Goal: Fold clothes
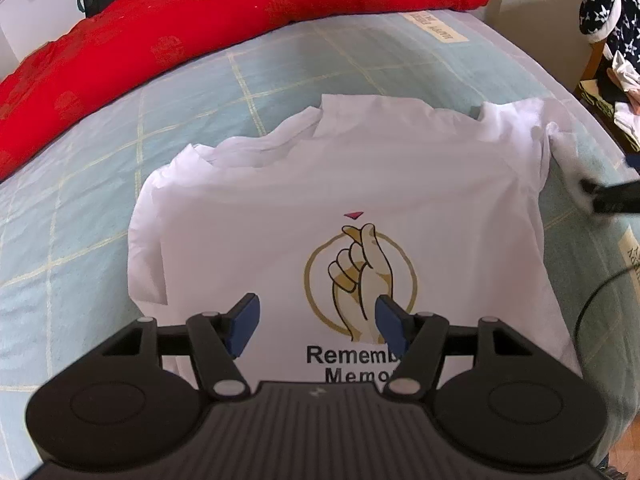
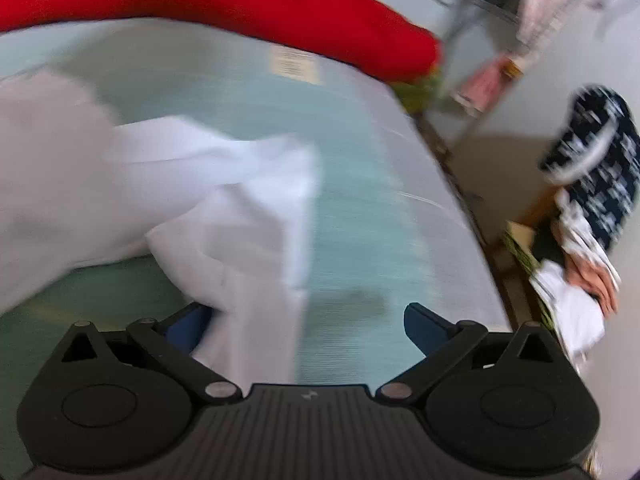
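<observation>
On the bed [image 1: 100, 184], near its right edge: T-shirt [image 1: 320, 184] thin, limp; take at hem corners. Left tongs [image 1: 316, 322] spread, empty; right tongs [image 2: 308, 326] wide, sleeve [image 2: 256, 248] loose between.

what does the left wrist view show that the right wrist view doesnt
Only the left wrist view shows the printed front of the white t-shirt, with its finger-heart logo, and the left gripper, jaws apart and nothing pinched between them.

Only the right wrist view, which is blurred, shows the right gripper up close, wide open with a loose fold of shirt fabric lying between the jaws.

Both show the shirt, the checked green bed sheet, the red quilt and the star-patterned dark garment beside the bed.
</observation>
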`<move>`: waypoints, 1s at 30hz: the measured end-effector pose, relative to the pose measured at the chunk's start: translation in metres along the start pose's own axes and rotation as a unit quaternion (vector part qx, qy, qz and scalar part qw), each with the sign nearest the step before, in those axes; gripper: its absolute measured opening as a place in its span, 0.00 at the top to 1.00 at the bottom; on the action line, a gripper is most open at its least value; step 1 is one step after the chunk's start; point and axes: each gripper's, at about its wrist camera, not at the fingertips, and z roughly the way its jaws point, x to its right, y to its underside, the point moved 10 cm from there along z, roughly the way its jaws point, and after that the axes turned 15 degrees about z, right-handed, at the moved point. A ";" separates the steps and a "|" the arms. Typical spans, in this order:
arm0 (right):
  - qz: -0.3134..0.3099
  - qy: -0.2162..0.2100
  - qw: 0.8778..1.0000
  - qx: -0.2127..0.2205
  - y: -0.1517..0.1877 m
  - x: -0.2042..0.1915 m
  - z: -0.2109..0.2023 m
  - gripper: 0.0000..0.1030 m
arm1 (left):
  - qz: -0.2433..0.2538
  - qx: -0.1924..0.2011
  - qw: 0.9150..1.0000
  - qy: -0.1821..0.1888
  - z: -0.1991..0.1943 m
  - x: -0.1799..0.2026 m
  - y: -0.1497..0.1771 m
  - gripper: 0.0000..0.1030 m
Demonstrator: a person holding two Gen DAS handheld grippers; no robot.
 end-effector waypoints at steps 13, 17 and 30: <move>0.156 -0.026 0.987 -0.016 -0.004 0.079 0.010 0.00 | 0.015 -0.005 1.000 -0.001 0.009 0.009 -0.015 0.37; 0.162 -0.058 0.985 -0.015 0.007 0.063 0.002 0.00 | 0.027 -0.002 1.000 0.001 0.009 0.015 -0.022 0.37; 0.274 -0.254 0.923 -0.094 0.059 0.011 -0.044 0.00 | 0.053 -0.002 0.999 0.008 0.013 0.033 -0.038 0.36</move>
